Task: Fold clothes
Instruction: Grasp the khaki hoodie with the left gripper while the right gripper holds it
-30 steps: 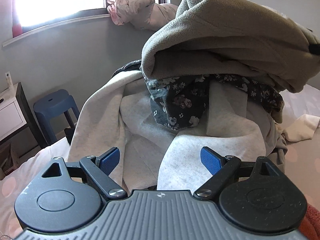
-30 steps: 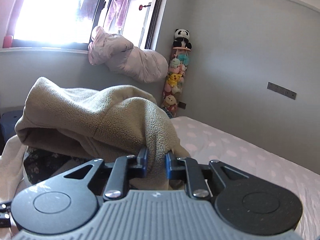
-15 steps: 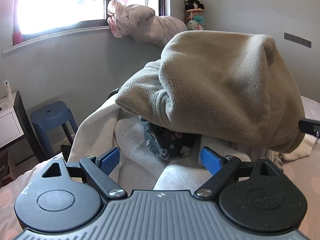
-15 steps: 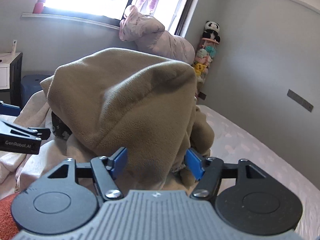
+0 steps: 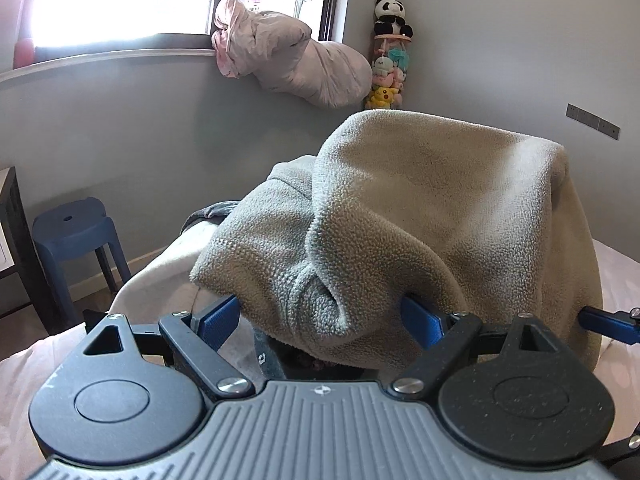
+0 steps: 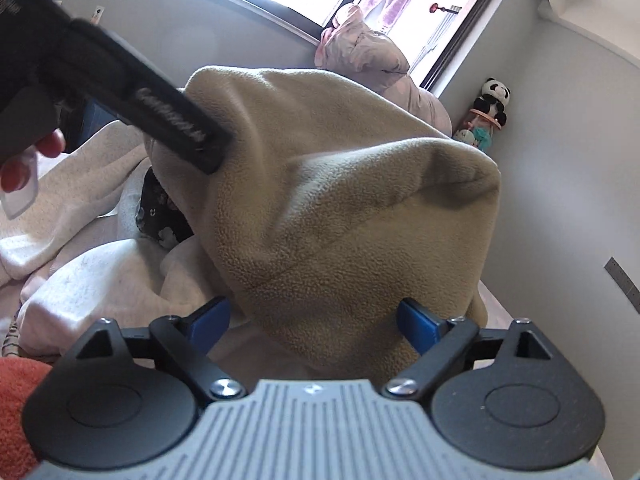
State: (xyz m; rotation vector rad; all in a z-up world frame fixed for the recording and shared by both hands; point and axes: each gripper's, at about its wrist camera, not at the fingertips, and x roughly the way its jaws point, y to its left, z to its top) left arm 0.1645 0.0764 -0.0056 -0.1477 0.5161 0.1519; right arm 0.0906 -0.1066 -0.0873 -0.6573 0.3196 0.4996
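A beige fleece garment (image 5: pixel 432 216) lies heaped on top of a pile of clothes on the bed. My left gripper (image 5: pixel 320 318) is open, and a hanging fold of the fleece sits between its blue fingers without being pinched. My right gripper (image 6: pixel 314 322) is opening its jaws; the fleece (image 6: pixel 340 208) droops between them, and the pads stand off it on both sides. In the right wrist view a black finger of the left gripper (image 6: pixel 176 124) reaches in against the fleece from the upper left. One blue fingertip of the right gripper (image 5: pixel 608 324) shows at the right edge of the left wrist view.
Under the fleece lie a dark floral garment (image 6: pixel 160 216) and a light grey sweatshirt (image 6: pixel 92 280). An orange-red cloth (image 6: pixel 16 400) is at the lower left. A blue stool (image 5: pixel 72 232) stands by the wall, with a pink bundle (image 5: pixel 292 68) on the sill and plush toys (image 5: pixel 388 60) in the corner.
The right gripper went from shut on the fleece to wide apart, and it rolled and sank. The fleece settled onto the pile. The left gripper moved in until the fleece hangs between its fingers.
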